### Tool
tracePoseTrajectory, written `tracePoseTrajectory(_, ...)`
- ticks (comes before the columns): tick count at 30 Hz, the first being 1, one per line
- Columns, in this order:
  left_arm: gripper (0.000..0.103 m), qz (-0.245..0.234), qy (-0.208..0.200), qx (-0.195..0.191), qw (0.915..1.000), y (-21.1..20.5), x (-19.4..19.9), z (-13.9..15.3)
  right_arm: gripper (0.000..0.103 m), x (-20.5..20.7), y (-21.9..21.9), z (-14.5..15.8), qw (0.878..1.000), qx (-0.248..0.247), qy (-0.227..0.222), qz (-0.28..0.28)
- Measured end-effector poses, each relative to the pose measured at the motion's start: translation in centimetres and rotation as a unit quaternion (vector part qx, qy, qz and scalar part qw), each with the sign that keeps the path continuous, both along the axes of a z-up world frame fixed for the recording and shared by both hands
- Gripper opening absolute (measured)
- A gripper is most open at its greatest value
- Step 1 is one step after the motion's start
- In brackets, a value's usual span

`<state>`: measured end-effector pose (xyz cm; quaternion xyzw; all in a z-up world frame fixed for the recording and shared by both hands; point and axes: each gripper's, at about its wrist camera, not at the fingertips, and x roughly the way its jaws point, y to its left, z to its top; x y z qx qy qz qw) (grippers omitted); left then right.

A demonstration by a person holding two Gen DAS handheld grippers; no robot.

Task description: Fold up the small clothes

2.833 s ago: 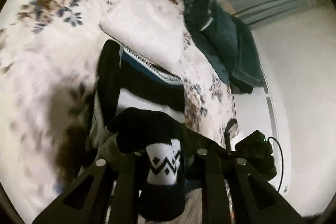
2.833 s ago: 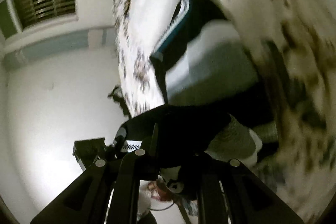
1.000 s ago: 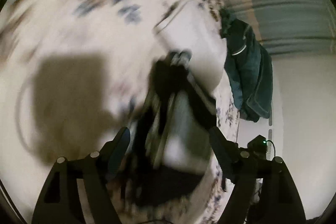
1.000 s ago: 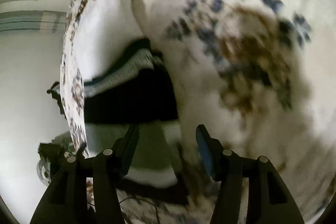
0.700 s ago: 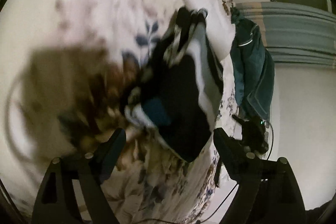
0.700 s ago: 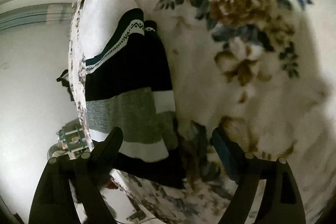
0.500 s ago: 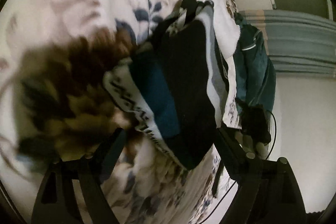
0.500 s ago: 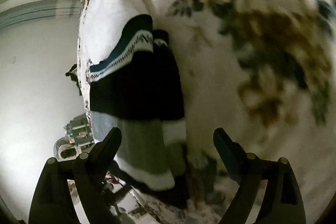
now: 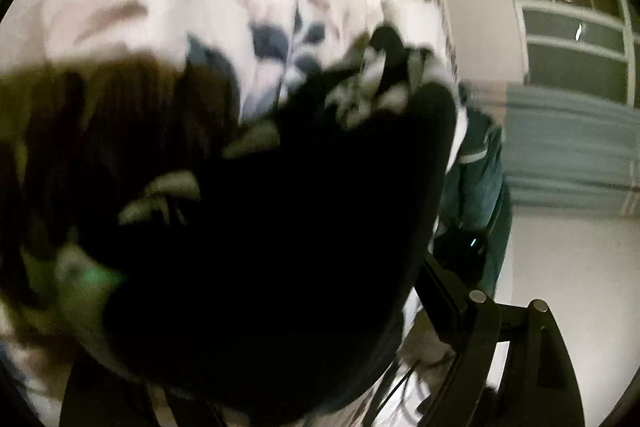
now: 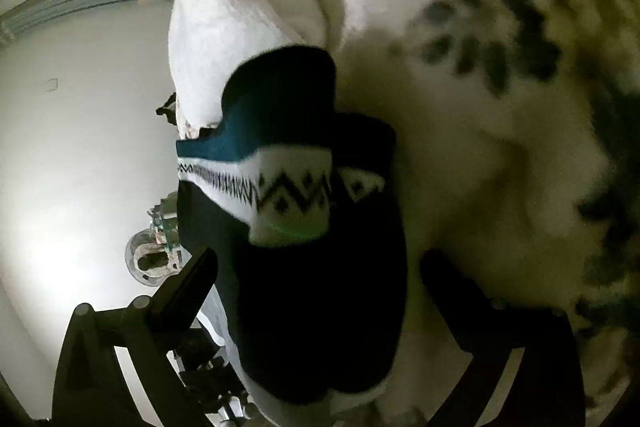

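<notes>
A small knit sweater [image 10: 316, 299], black with a teal band and a white zigzag stripe, lies folded at the edge of the flowered bed cover [image 10: 500, 147]. My right gripper [image 10: 320, 259] is low over it, its jaws opening wide, with the sweater between the fingers [image 10: 192, 283] and the pads apart from it. In the blurred left wrist view the same sweater [image 9: 300, 247] fills the middle as a dark mass. My left gripper [image 9: 320, 267] stands open close over it. Only its right finger [image 9: 448, 299] shows, beside the sweater's edge; the left finger is lost in the dark.
A white pillow [image 10: 224, 7] lies just beyond the sweater. A teal jacket [image 9: 480, 179] hangs off the bed's edge, with a curtain and window [image 9: 568, 39] behind. Pale floor [image 10: 80, 147] lies past the bed edge, with a small device [image 10: 152, 259] on it.
Both grippers, shut on the sweater at first, have let it go. Over the last second they sank close over the sweater lying on the bed. The right jaws spread wider.
</notes>
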<state>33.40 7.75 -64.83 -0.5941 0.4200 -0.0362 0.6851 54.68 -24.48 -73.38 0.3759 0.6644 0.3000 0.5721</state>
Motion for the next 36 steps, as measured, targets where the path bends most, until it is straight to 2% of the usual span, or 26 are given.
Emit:
tracePoseTrajectory(1,0.084,0.014,-0.007,0.003,0.9999,0.4,0.0,0.3,0.103,0.0,-0.1,-0.1,1.0,0.004,0.001,-0.004)
tracePoseTrajectory(3,0.064,0.025,-0.011,0.016,0.9995,0.6,0.5,0.8,0.103,0.1,0.1,-0.2,1.0,0.012,0.0,-0.02)
tracePoseTrajectory(4,0.046,0.025,-0.01,0.026,0.9993,0.9,0.8,1.0,0.103,0.2,0.2,-0.1,1.0,0.016,-0.003,-0.026)
tracePoseTrajectory(5,0.039,0.023,-0.012,0.029,0.9993,1.0,1.2,1.2,0.102,0.3,0.6,0.0,0.999,0.021,-0.008,-0.03)
tracePoseTrajectory(6,0.036,0.019,-0.013,0.034,0.9992,1.0,1.5,1.4,0.09,0.5,1.2,0.2,0.999,0.026,-0.012,-0.031)
tracePoseTrajectory(7,0.033,0.014,-0.013,0.037,0.9991,1.0,1.8,1.8,0.07,0.5,1.9,0.3,0.999,0.025,-0.015,-0.028)
tracePoseTrajectory(8,0.031,0.009,-0.013,0.039,0.9991,1.2,1.8,1.9,0.023,0.4,2.4,0.2,0.999,0.017,-0.009,-0.025)
tracePoseTrajectory(12,0.028,-0.025,-0.007,0.055,0.9981,2.1,3.5,4.1,0.016,-2.1,2.0,2.2,0.997,0.009,-0.022,-0.079)
tracePoseTrajectory(15,0.027,-0.072,-0.009,0.091,0.9931,3.0,3.9,6.0,0.014,-6.8,0.6,4.3,0.99,0.017,-0.019,-0.135)
tracePoseTrajectory(18,0.027,-0.13,-0.008,0.11,0.9853,4.3,5.4,7.9,0.014,-14.1,-0.6,6.7,0.983,0.004,-0.015,-0.182)
tracePoseTrajectory(21,0.027,-0.217,-0.003,0.135,0.9668,4.0,7.6,8.7,0.014,-22.4,-0.8,8.2,0.974,-0.028,0.004,-0.224)
tracePoseTrajectory(23,0.03,-0.284,0.02,0.134,0.9494,2.8,9.2,7.6,0.014,-26.1,0.0,8.6,0.969,-0.049,0.017,-0.242)
tracePoseTrajectory(24,0.032,-0.318,0.038,0.136,0.9376,1.9,10.3,6.4,0.014,-27.3,0.4,8.7,0.967,-0.064,0.015,-0.245)
tracePoseTrajectory(25,0.039,-0.337,0.045,0.139,0.93,1.3,10.4,5.6,0.014,-28.5,0.7,8.4,0.965,-0.082,0.019,-0.247)
tracePoseTrajectory(26,0.053,-0.35,0.055,0.147,0.9235,0.8,10.7,4.6,0.014,-28.9,1.1,7.8,0.964,-0.096,0.025,-0.245)
tracePoseTrajectory(27,0.062,-0.355,0.069,0.154,0.9195,0.6,11.1,3.5,0.014,-29.2,1.5,6.7,0.963,-0.11,0.035,-0.244)
tracePoseTrajectory(28,0.07,-0.352,0.078,0.146,0.9211,0.7,11.3,2.5,0.015,-29.2,1.2,6.3,0.963,-0.119,0.041,-0.239)
tracePoseTrajectory(29,0.071,-0.344,0.079,0.132,0.9262,0.9,11.3,1.9,0.019,-29.0,0.9,5.6,0.962,-0.123,0.05,-0.237)
tracePoseTrajectory(30,0.071,-0.33,0.074,0.12,0.9332,1.3,11.1,1.7,0.03,-28.7,0.1,5.0,0.961,-0.119,0.066,-0.24)
tracePoseTrajectory(31,0.071,-0.323,0.071,0.119,0.9363,1.5,10.8,2.0,0.036,-28.5,-0.2,4.7,0.961,-0.117,0.076,-0.237)
tracePoseTrajectory(32,0.071,-0.312,0.066,0.122,0.9398,1.8,10.3,2.6,0.046,-28.4,-0.4,4.5,0.964,-0.116,0.083,-0.226)
tracePoseTrajectory(33,0.071,-0.305,0.061,0.128,0.9419,2.1,9.9,3.4,0.052,-28.4,-0.7,4.6,0.966,-0.117,0.088,-0.215)
tracePoseTrajectory(36,0.071,-0.263,0.042,0.153,0.9515,4.2,6.9,6.7,0.061,-29.3,-2.4,5.1,0.968,-0.135,0.106,-0.184)
